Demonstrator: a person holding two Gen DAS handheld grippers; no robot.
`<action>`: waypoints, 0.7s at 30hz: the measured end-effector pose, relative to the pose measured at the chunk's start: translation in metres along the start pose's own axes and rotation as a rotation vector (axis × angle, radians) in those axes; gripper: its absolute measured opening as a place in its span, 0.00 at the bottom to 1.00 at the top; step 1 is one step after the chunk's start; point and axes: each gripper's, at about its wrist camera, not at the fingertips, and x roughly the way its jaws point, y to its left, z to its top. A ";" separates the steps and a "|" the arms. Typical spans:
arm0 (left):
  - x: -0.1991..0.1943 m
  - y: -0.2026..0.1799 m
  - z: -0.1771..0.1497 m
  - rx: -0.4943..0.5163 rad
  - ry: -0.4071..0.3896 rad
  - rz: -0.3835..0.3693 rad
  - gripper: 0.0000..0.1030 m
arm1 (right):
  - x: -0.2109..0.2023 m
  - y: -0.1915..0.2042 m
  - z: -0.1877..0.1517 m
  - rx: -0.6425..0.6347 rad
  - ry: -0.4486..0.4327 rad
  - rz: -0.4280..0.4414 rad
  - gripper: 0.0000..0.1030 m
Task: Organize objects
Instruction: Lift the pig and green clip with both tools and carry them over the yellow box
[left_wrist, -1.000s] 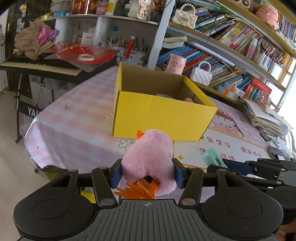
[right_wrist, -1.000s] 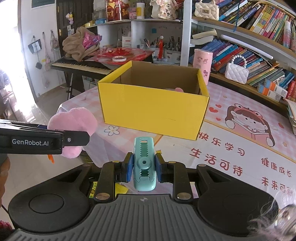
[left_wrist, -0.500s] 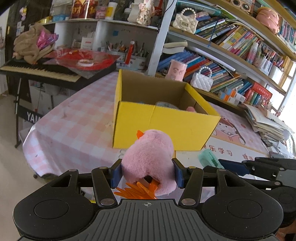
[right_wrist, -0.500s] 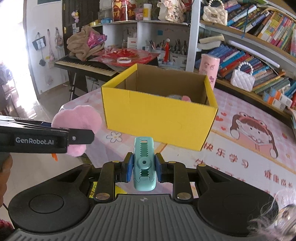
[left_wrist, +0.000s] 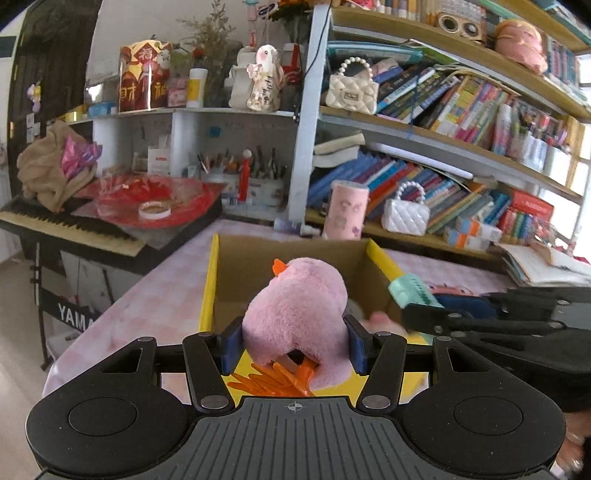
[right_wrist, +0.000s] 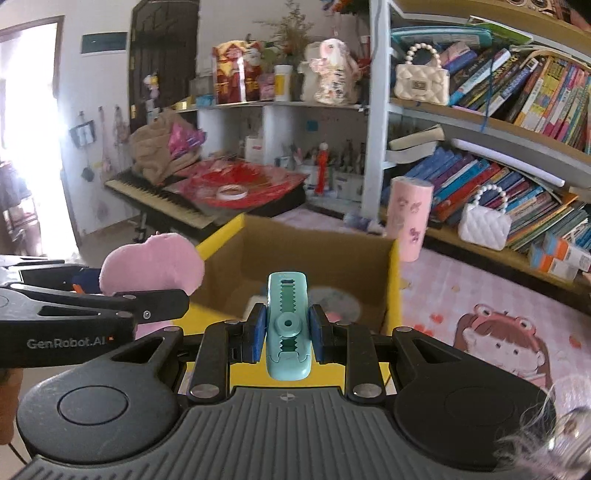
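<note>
I have both loads at the open top of the yellow box, which sits on the pink checked tablecloth in the middle of both views. To do this drop well, I judge I should carry each load fully past the near wall, lower it toward the brown floor of the box, then spread the tongs, one side at a time so the two tools do not knock together. My left gripper pinches the pink plush bird between its blue pads, squeezing the soft body in slightly. It is fuzzy and round, with an orange beak on top and orange feet hanging toward the camera. My right gripper is pressed tight on the teal clip, a hard plastic piece with toothed jaws and a round pivot, held upright.
</note>
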 end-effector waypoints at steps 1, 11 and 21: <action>0.005 -0.002 0.004 -0.001 -0.007 0.010 0.52 | 0.003 -0.006 0.003 0.008 -0.008 -0.001 0.23; 0.065 -0.009 0.011 0.003 0.068 0.116 0.53 | 0.032 -0.044 0.018 0.030 -0.016 0.006 0.23; 0.091 -0.005 -0.003 0.028 0.151 0.202 0.45 | 0.061 -0.054 0.013 0.030 0.041 0.054 0.23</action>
